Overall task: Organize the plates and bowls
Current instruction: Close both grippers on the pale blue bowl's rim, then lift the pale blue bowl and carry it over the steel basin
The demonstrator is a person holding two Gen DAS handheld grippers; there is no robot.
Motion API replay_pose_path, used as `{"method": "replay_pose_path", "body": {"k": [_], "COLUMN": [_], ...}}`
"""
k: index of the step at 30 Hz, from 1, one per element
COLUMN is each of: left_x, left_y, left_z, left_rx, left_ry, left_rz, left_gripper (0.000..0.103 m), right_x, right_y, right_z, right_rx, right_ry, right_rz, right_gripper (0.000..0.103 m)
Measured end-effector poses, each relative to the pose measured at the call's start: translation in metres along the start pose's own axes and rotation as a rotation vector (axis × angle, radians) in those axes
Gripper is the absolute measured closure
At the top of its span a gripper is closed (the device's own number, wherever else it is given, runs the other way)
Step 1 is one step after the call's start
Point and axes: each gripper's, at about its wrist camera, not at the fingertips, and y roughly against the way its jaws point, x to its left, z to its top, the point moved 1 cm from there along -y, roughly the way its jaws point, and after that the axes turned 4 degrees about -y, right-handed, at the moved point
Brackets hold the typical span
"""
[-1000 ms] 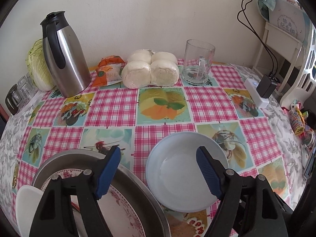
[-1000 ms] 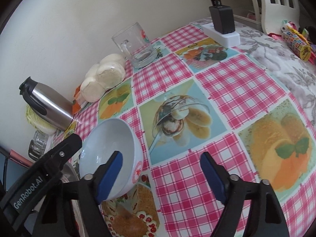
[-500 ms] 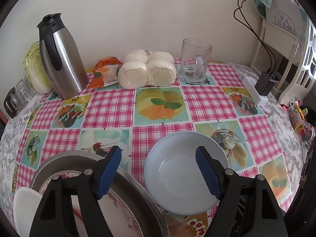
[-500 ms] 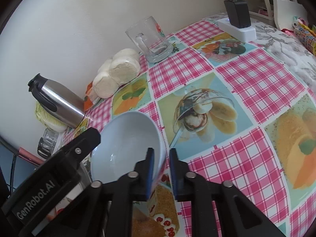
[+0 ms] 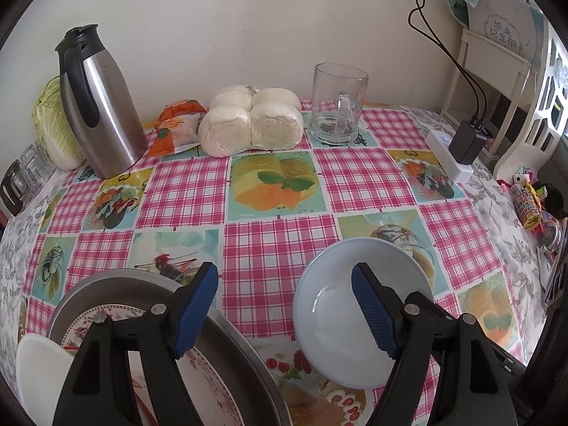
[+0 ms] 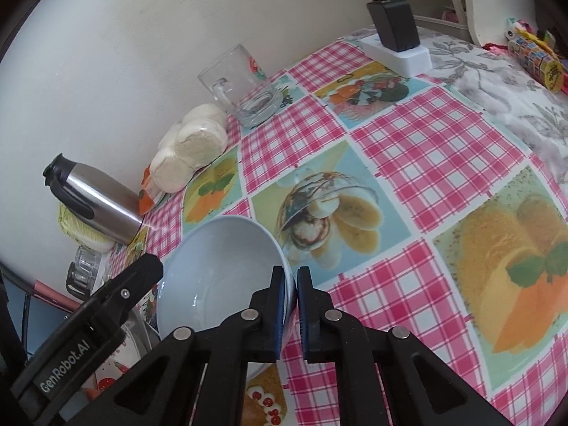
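A pale blue bowl [image 5: 340, 323] is tilted over the checked tablecloth, near the front of the table. My right gripper [image 6: 291, 278] is shut on the bowl's [image 6: 220, 269] right rim, one pad inside and one outside. My left gripper [image 5: 284, 287] stands open above the table, its right finger in front of the bowl and touching nothing. At the lower left, a steel basin [image 5: 117, 284] holds a floral plate [image 5: 213, 383], with a white dish [image 5: 39, 376] beside it. One finger [image 6: 117, 298] of the left gripper shows in the right wrist view.
Along the back wall stand a steel jug [image 5: 99, 106], a cabbage [image 5: 53, 131], an orange snack packet [image 5: 177, 127], wrapped buns [image 5: 252, 120] and a glass mug [image 5: 337, 106]. A power strip with charger [image 5: 458, 152], a white chair [image 5: 532, 113] and a candy tube [image 5: 525, 206] sit to the right.
The right gripper's jaws closed onto the bowl's rim. The bowl has tipped and shifted to the right in the left wrist view. The left gripper stayed put and open.
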Motion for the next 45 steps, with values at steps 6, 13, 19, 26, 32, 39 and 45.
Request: {"method": "replay_pose_path", "body": {"k": [6,13,19,26,32,39,45], "left_x": [-0.011,-0.023,-0.028,-0.032,-0.030,-0.030,-0.031], "left_y": [-0.009,-0.026,-0.034,-0.037,-0.036,-0.030,-0.006], "left_z": [-0.005,-0.015,-0.020,-0.023,-0.023,-0.022,-0.013], "left_rx": [0.033,0.097,0.119,0.121,0.123,0.121,0.068], "left_ry": [-0.033,-0.059,-0.078,-0.094,-0.091,-0.077,-0.081], "left_rz": [-0.016,-0.059,-0.066,-0.071,-0.082,-0.104,-0.129], "left_gripper": [0.042,0.064,0.075,0.078,0.080,0.083,0.083], "right_x": [-0.012,-0.014,-0.015,-0.012,-0.012,-0.014,-0.004], "right_y": [0.001,-0.002,-0.006,-0.010,-0.008,0.000,0.025], "right_z": [0.004,0.003,0.001,-0.002,-0.002,-0.003,0.003], "right_rx": [0.005,0.021,0.031,0.044,0.046,0.048,-0.007], "right_ry": [-0.027,-0.034,-0.034,-0.024,-0.025,-0.041,-0.030], "right_rz": [-0.001,-0.006,-0.010,0.000,-0.002,-0.005,-0.015], "right_gripper": [0.096,0.095,0.095,0.095,0.095,0.095,0.095]}}
